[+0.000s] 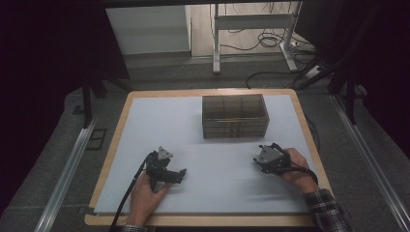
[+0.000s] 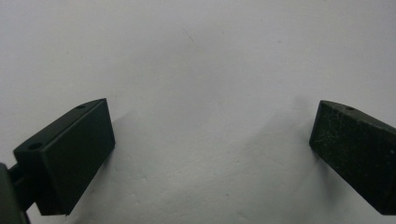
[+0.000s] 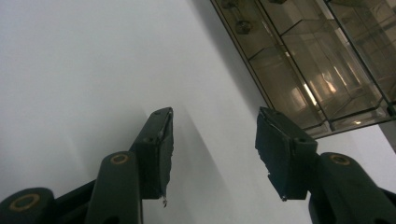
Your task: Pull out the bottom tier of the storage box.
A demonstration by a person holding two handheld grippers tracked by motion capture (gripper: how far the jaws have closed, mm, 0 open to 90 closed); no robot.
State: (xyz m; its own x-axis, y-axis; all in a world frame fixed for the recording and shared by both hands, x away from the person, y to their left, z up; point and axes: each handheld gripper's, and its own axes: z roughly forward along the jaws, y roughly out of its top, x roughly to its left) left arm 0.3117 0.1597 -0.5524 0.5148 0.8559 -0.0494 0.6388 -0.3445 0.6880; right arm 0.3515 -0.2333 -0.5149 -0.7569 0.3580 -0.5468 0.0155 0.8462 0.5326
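The bench (image 1: 159,121), covered by a pale sheet, was seen under both tools. A smoky transparent drawer box (image 1: 235,116) with divided compartments was set beyond the right hand-held gripper (image 1: 262,155), near it yet apart, and well apart from the left hand-held gripper (image 1: 180,172). The left hand-held gripper was held spread wide over bare sheet, nothing between its jaws. The right hand-held gripper was held partly spread, nothing pinched, nothing touched.
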